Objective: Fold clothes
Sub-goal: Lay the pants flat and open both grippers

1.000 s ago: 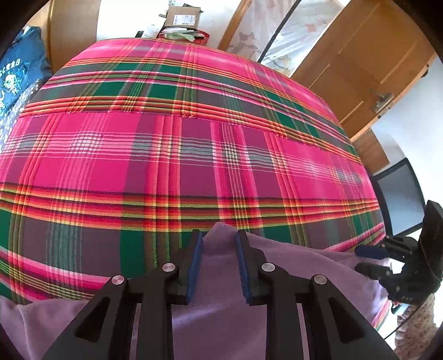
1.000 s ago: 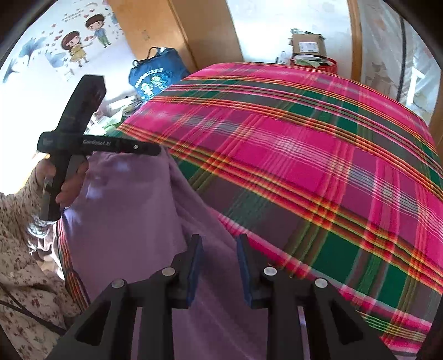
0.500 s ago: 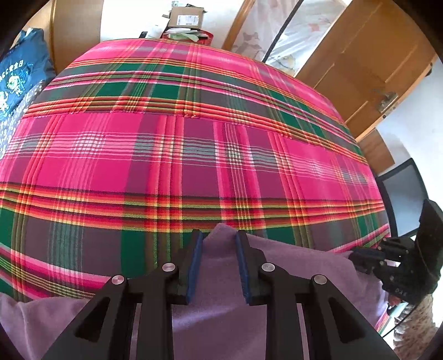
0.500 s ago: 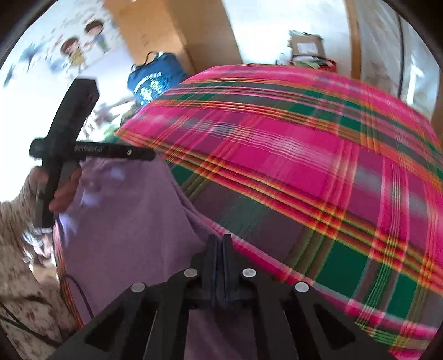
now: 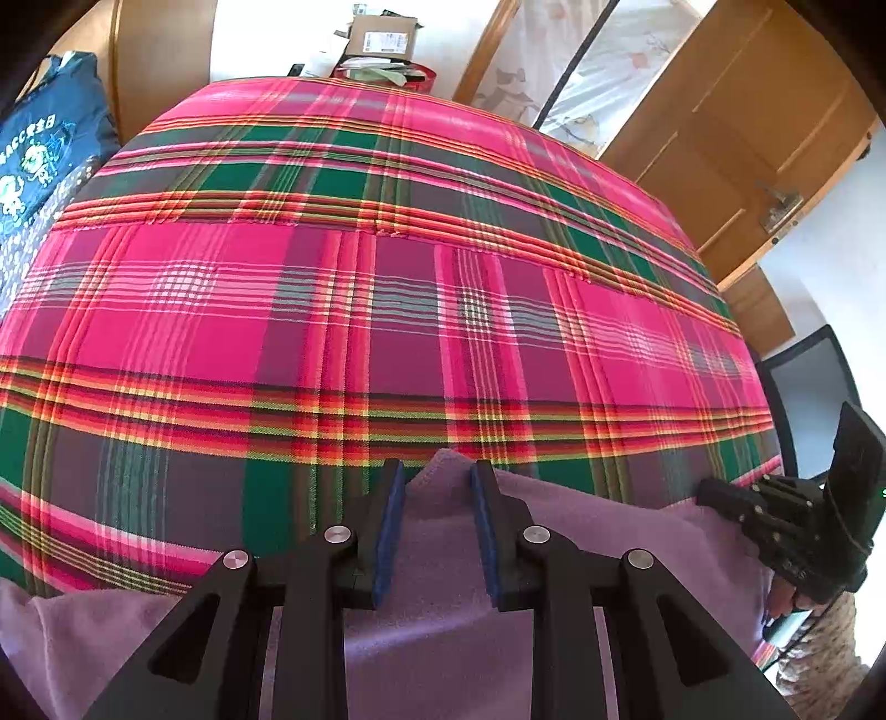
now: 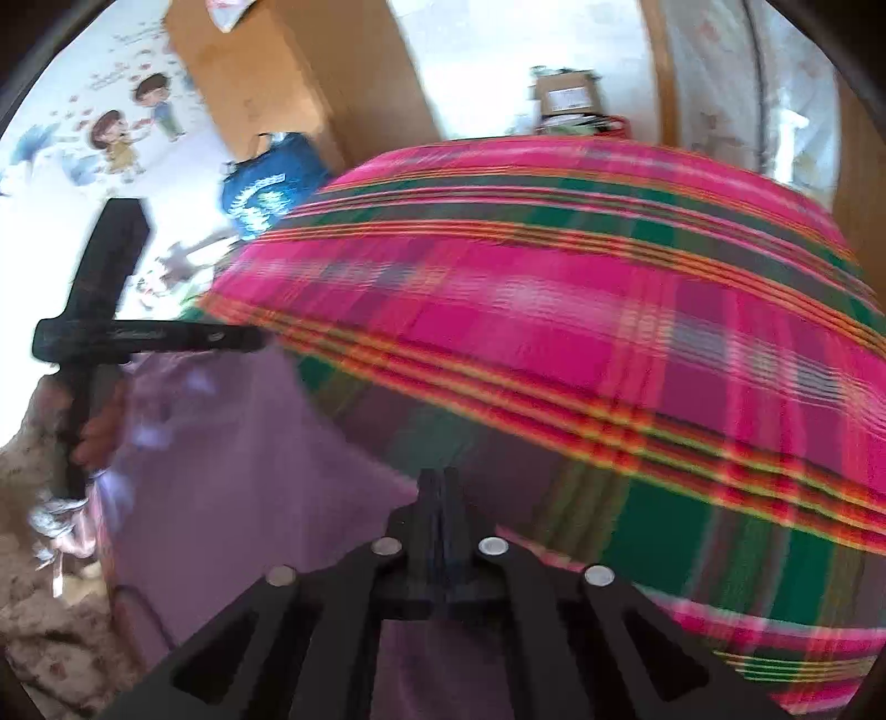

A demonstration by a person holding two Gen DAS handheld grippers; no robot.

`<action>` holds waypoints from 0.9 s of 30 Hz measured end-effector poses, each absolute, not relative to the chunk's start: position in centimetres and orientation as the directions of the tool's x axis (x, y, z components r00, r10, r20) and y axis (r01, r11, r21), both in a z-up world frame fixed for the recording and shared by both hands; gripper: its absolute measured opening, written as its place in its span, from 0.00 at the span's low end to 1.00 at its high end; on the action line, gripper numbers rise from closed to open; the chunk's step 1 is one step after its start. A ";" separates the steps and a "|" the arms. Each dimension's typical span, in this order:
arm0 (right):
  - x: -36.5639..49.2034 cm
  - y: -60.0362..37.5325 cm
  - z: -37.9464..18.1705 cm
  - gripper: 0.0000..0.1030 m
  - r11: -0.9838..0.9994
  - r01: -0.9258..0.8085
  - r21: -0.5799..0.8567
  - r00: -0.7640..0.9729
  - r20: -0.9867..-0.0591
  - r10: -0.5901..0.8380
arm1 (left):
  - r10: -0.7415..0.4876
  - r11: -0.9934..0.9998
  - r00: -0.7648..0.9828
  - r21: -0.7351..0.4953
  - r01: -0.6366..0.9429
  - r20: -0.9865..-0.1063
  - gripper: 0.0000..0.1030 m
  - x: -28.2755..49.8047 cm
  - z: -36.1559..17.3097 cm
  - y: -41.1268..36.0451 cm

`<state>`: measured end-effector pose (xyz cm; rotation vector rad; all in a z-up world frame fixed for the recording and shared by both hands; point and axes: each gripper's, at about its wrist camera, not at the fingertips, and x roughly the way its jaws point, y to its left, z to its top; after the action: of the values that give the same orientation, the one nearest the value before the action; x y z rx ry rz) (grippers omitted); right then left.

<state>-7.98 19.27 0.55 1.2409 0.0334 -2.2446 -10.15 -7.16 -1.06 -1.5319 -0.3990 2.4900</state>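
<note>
Left wrist view showed the left gripper [image 5: 434, 487] with jaws apart astride a raised fold of the purple cloth [image 5: 443, 653], which lay on the plaid bedspread [image 5: 387, 310]. Right gripper [image 6: 438, 498] was clamped together on the cloth's edge.

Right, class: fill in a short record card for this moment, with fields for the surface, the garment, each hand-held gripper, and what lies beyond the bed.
surface: bed under a pink and green plaid cover
garment: purple cloth at the near edge of the bed
left hand-held gripper: open, fingers either side of a raised fold of the cloth
right hand-held gripper: shut at the cloth's edge; view is blurred
beyond the bed: cardboard box, blue bag, wooden door
</note>
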 end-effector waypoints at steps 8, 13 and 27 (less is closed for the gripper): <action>-6.7 20.1 2.8 0.02 -0.848 0.462 0.261 -0.470 -0.739 -0.484 | 0.300 -0.943 -0.450 -0.332 -0.008 -0.841 0.25 -8.9 0.1 -7.7; -4.7 19.9 5.3 0.11 -0.830 0.494 0.258 -0.486 -0.710 -0.510 | 0.291 -0.942 -0.481 -0.336 0.009 -0.827 0.25 -6.1 1.8 -9.7; 2.0 17.5 2.1 0.24 -0.872 0.441 0.214 -0.482 -0.763 -0.431 | 0.167 -0.912 -0.523 -0.332 0.240 -0.836 0.25 4.6 0.8 -19.5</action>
<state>1.99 17.53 2.09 1.1997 0.0155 -2.3395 4.56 -19.50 0.77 -1.5538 -0.6646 2.6997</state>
